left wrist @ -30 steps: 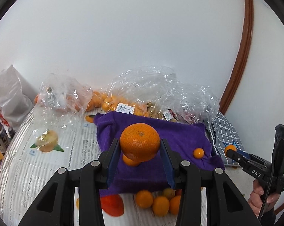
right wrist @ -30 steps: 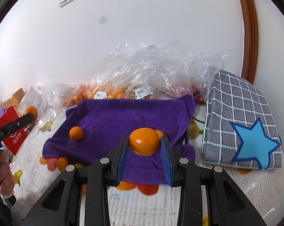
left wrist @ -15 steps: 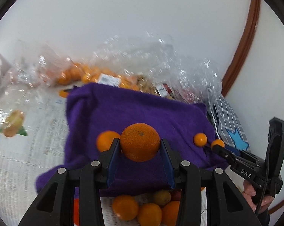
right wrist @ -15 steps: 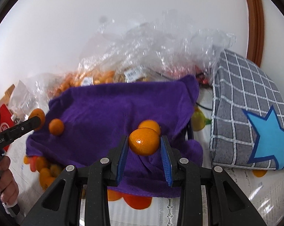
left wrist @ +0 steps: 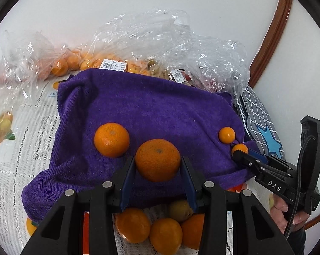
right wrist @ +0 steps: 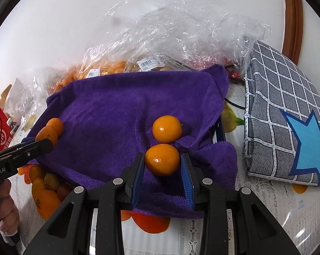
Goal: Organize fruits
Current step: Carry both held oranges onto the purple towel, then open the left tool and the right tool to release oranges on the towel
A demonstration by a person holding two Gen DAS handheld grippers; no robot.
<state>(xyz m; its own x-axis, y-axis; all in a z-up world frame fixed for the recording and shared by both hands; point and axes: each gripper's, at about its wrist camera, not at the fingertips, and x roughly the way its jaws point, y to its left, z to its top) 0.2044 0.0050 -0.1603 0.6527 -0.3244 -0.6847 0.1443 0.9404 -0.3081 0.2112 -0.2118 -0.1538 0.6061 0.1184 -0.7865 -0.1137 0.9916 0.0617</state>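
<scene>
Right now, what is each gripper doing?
Left gripper: shut on a large orange.
Right gripper: shut on a small orange.

We read "DAS" on the right gripper (left wrist: 240,152) | "nRobot.AI", cut off at the frame edge, on the left gripper (right wrist: 47,143) | barcode labels (left wrist: 113,65) on the plastic bags (left wrist: 160,42), print too small to read

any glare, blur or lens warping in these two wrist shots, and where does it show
Left wrist view: sharp, with a black fisheye rim; the brown door frame bows into a curve; white glints on the plastic bags.
Right wrist view: also sharp; small highlights on the held orange and the orange behind it; the checked cloth bulges toward the edge.
</scene>
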